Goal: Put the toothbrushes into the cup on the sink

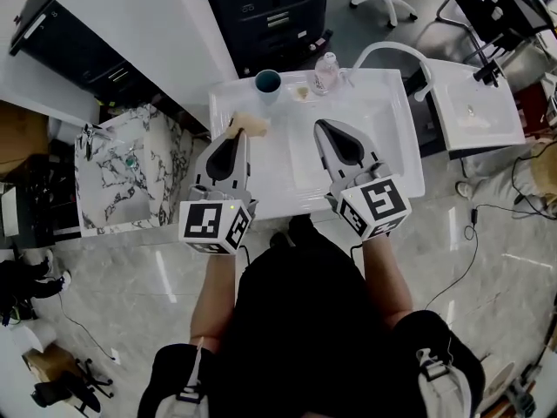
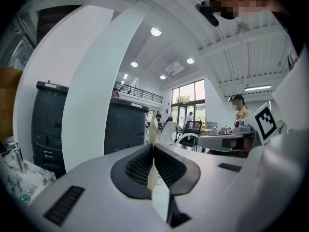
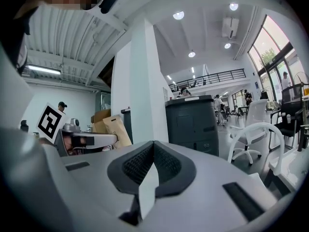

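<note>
A teal cup stands on the back ledge of the white sink. My left gripper hovers over the sink's left part, shut on a thin flat cream-coloured piece. In the left gripper view that piece stands edge-on between the closed jaws of the left gripper and sticks out past their tips; I cannot tell whether it is a toothbrush. My right gripper is over the basin, level with the left one. Seen from its own camera, the right gripper is shut with nothing between its pads.
A clear pinkish bottle and a small beige item sit on the ledge right of the cup. A curved white faucet arches at the back right. A marble-patterned basin stands to the left, another white basin to the right.
</note>
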Demonstrator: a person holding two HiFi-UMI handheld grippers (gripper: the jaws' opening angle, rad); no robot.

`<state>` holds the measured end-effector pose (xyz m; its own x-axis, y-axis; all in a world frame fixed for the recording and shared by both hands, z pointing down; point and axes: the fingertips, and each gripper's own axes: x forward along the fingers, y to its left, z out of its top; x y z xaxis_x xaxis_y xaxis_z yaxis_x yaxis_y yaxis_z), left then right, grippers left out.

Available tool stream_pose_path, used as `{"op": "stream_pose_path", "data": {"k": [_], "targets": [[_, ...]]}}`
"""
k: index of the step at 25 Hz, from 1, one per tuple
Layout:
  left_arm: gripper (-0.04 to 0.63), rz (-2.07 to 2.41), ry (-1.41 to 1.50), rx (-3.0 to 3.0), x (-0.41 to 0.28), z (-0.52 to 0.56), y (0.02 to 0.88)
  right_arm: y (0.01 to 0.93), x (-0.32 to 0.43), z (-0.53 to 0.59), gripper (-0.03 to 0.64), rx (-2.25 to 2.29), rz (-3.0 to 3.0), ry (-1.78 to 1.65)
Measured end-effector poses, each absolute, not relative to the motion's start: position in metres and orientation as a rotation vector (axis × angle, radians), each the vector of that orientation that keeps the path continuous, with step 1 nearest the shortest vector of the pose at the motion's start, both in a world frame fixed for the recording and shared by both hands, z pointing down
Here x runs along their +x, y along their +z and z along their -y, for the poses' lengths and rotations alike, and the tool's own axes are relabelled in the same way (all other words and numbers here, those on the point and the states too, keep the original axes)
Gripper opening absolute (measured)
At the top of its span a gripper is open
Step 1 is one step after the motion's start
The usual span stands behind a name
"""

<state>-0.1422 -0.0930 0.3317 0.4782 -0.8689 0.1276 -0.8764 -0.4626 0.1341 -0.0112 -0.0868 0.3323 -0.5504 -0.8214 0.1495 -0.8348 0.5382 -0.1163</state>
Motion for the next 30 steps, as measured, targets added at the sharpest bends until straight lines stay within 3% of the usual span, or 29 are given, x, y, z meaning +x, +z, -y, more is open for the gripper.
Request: {"op": "stream_pose_path", "data": {"k": [30], "targets": [[0.023,1.664,0.110,2.374,-0.122,0.213,0.374,0.367,0.010,0.183,0.029,1.265,2.751,0.381]]}}
